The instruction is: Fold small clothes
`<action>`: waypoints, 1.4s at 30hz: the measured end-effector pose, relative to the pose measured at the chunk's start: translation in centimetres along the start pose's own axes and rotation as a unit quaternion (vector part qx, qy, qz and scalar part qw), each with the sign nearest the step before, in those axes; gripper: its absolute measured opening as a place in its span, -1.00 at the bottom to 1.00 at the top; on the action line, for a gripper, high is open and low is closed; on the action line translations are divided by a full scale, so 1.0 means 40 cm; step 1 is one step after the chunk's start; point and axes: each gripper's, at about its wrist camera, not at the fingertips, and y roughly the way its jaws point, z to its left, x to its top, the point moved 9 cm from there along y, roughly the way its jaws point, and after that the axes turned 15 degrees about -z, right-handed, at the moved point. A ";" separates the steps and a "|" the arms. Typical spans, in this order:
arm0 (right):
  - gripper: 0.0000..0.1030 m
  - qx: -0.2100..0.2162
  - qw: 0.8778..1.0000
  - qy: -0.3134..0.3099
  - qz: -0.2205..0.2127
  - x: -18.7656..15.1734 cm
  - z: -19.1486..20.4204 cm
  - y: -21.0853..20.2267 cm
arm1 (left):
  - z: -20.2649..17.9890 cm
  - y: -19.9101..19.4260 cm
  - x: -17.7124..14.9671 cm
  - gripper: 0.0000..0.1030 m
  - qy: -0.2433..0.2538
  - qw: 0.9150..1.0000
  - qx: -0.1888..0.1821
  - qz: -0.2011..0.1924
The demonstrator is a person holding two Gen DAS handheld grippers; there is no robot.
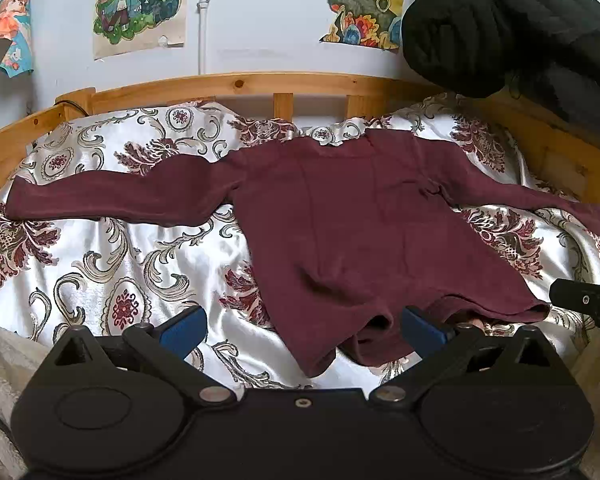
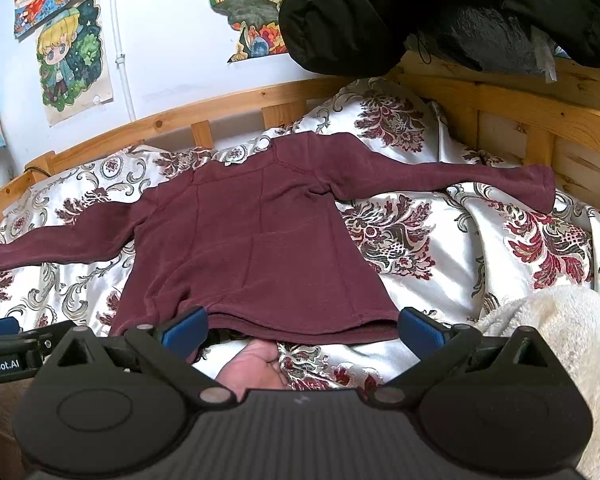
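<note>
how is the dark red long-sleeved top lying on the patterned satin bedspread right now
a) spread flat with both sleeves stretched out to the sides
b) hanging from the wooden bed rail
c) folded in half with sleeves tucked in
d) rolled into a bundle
a: the dark red long-sleeved top lies flat on the patterned satin bedspread, one sleeve reaching out to each side, while the left gripper and right gripper are both open at its hem.

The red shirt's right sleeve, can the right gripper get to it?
Probably yes. The right gripper is open at the hem of the maroon shirt, and the right sleeve lies flat on the flowery bedspread with nothing lying on it. The white blanket sits nearer, off to the side.
</note>
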 end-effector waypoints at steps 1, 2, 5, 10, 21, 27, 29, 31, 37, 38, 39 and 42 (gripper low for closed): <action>0.99 -0.001 1.000 0.000 0.002 0.001 -0.001 0.002 | 0.001 0.002 0.000 0.99 0.000 1.000 0.001 0.001; 0.99 -0.002 1.000 0.001 0.005 0.001 -0.001 0.005 | 0.002 0.005 0.001 0.99 0.001 1.000 0.002 0.004; 0.99 -0.007 1.000 0.003 0.015 0.004 -0.004 0.015 | 0.007 0.018 0.002 0.99 0.009 1.000 0.015 0.015; 0.99 -0.017 0.998 0.029 0.046 0.014 -0.026 0.046 | 0.020 0.053 0.020 0.99 0.001 1.000 0.015 0.026; 0.99 -0.083 0.994 0.046 0.046 0.103 -0.141 0.165 | 0.026 0.224 0.125 0.99 0.037 0.999 0.012 0.039; 1.00 -0.144 0.986 0.079 0.039 0.141 -0.243 0.270 | 0.032 0.362 0.171 0.99 0.048 0.998 0.011 0.033; 1.00 -0.168 0.980 0.097 0.037 0.146 -0.283 0.305 | 0.036 0.409 0.175 0.99 0.053 0.998 0.015 0.027; 1.00 -0.186 0.975 0.118 0.031 0.147 -0.324 0.340 | 0.040 0.454 0.167 0.99 0.055 0.998 0.019 0.030; 1.00 -0.248 0.953 0.170 -0.037 0.155 -0.468 0.419 | 0.083 0.557 0.105 0.99 0.028 0.997 0.030 0.058; 1.00 -0.263 0.949 0.171 -0.047 0.152 -0.490 0.421 | 0.093 0.572 0.097 0.99 0.024 0.997 0.032 0.065; 1.00 -0.277 0.946 0.157 -0.066 0.156 -0.517 0.426 | 0.103 0.585 0.089 0.99 0.022 0.997 0.034 0.073; 1.00 -0.306 0.931 0.181 -0.087 0.154 -0.582 0.436 | 0.129 0.612 0.075 0.99 0.018 0.996 0.042 0.083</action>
